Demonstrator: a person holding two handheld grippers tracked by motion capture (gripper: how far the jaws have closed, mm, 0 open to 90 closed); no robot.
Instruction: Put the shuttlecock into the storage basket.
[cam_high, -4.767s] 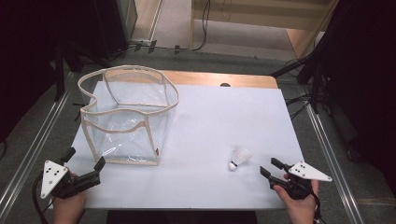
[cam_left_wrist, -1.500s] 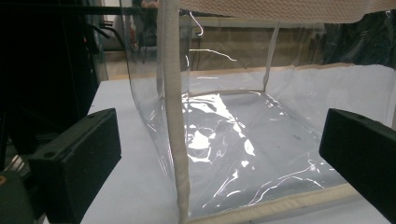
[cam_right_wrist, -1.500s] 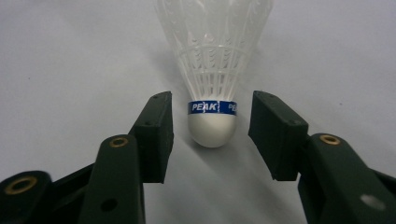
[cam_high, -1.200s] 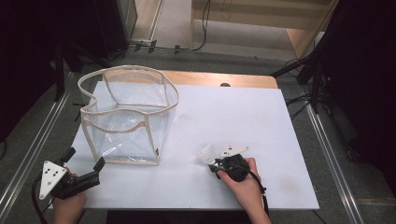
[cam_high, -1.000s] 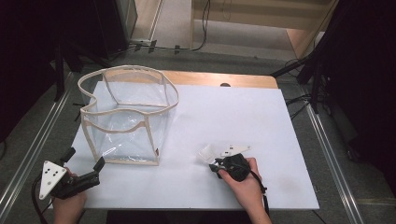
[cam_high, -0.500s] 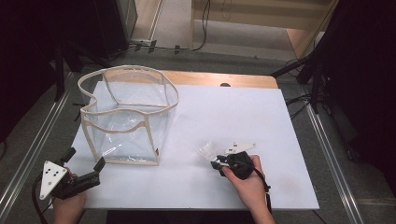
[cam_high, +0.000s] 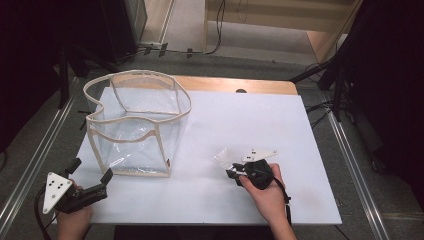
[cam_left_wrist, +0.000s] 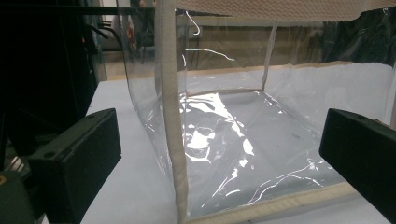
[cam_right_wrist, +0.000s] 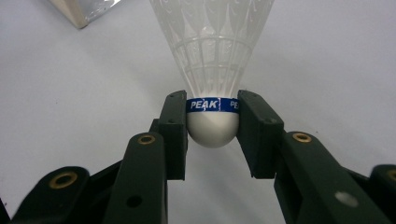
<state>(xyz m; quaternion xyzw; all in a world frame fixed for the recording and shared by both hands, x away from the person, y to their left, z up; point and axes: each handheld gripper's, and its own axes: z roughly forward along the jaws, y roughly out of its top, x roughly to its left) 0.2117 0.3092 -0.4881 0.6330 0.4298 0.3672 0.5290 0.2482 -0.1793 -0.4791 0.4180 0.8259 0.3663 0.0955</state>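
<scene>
White-topped bench (cam_high: 280, 120) with a wooden strip along its far edge (cam_high: 240, 84), flanked by metal rails (cam_high: 357, 175) on grey floor (cam_high: 250, 57), dark stands (cam_high: 345, 75) and cables (cam_high: 218, 30) beyond, pale wooden furniture (cam_high: 280, 15) at rear.

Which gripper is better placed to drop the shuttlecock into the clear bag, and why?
Right. The right gripper is shut on the shuttlecock at its cork, so it probably only needs to carry it to the bag. The left gripper is open beside the bag, holding nothing.
</scene>
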